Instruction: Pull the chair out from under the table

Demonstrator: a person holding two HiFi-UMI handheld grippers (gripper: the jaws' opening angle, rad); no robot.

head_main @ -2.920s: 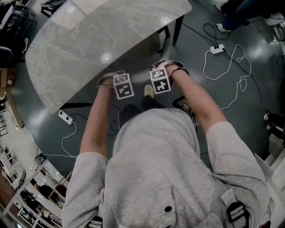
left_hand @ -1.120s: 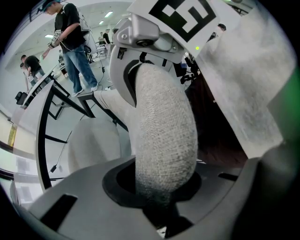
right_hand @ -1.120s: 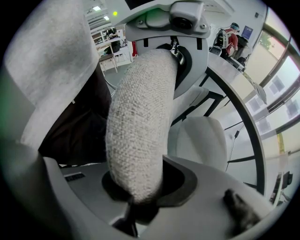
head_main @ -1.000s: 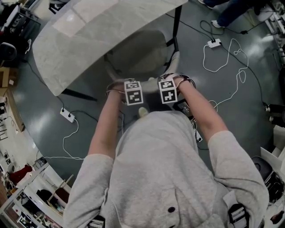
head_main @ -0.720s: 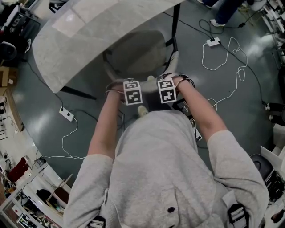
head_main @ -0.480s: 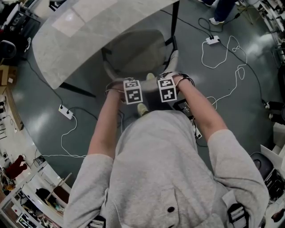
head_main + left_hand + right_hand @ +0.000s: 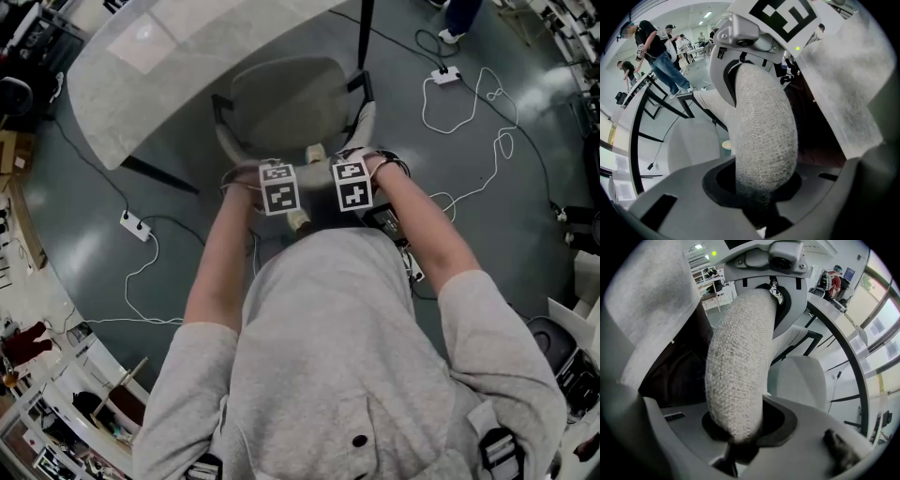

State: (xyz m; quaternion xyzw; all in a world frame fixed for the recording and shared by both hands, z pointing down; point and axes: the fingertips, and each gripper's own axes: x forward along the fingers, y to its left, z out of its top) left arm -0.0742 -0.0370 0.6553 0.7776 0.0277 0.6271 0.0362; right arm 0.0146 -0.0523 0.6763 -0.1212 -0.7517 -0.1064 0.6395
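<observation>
Left gripper (image 7: pixel 277 187) and right gripper (image 7: pixel 351 183): fingers of both closed on grey chair (image 7: pixel 286 103) fabric backrest (image 7: pixel 764 140); seat just beside the surface (image 7: pixel 187 56).

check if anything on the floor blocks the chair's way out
Nothing on the floor does. The cables lie off to either side of the chair. Only the person's own shoes are close by its backrest.

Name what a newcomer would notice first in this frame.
The left gripper and right gripper are clamped side by side on the padded backrest of the grey chair, in front of the person. It stands largely out from under the pale table at upper left; white cables loop over the dark floor at right.
</observation>
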